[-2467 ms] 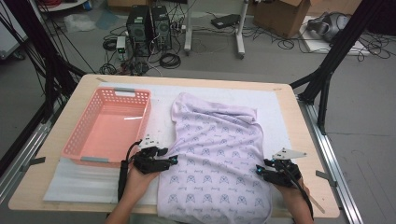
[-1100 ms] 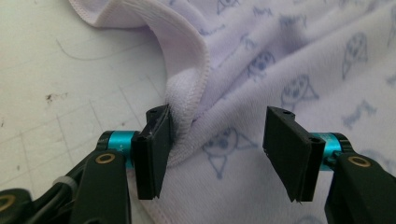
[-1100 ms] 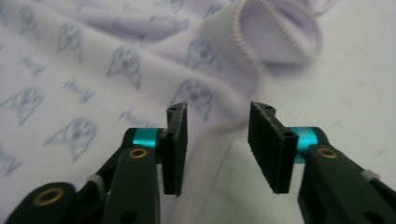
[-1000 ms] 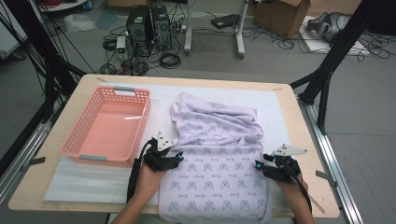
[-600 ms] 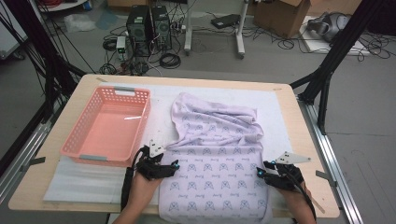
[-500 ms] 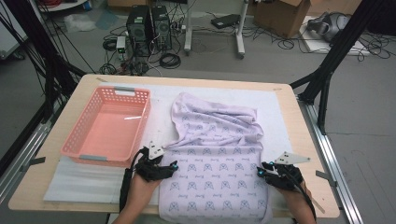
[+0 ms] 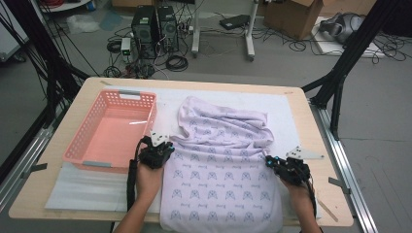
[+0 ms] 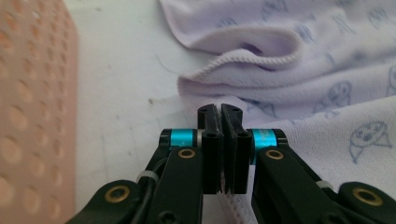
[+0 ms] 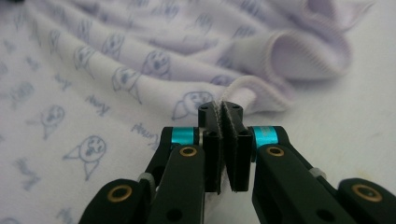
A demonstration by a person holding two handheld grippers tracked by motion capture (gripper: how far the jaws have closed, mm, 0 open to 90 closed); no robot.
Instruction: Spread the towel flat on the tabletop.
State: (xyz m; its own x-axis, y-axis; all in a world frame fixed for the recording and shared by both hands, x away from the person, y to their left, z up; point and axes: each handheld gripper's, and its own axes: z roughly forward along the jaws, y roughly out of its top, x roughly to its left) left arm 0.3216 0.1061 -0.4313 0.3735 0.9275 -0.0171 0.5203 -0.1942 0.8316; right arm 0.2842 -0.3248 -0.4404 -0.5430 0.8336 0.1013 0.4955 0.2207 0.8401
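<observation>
Lilac cotton, printed with little blue cat faces, and both tools have just snapped together on it: a second ago the jaws stood apart over the cloth, now the left gripper [image 7: 163, 147] has closed on the garment's [image 7: 221, 165] left hem and the right gripper [image 7: 273, 161] on its right hem. From the left gripper view, a sliver of stitched edge is pinched between the black pads [image 8: 211, 140], and from the right gripper view the rolled hem runs straight into the clamp. The left hand has also crept up and away from the person since the earlier frame, while the right has barely shifted. That garment lies spread on the white mat [image 7: 170, 102] in the middle of the table [image 7: 87, 90], smooth towards the near edge where it droops slightly over, bunched and folded at the far end. A pink basket [image 7: 82, 141] sits just beside the left gripper, close enough to crowd it on that side. Far side of the mat lies bare, and the right gripper has open tabletop out to the table's right edge
</observation>
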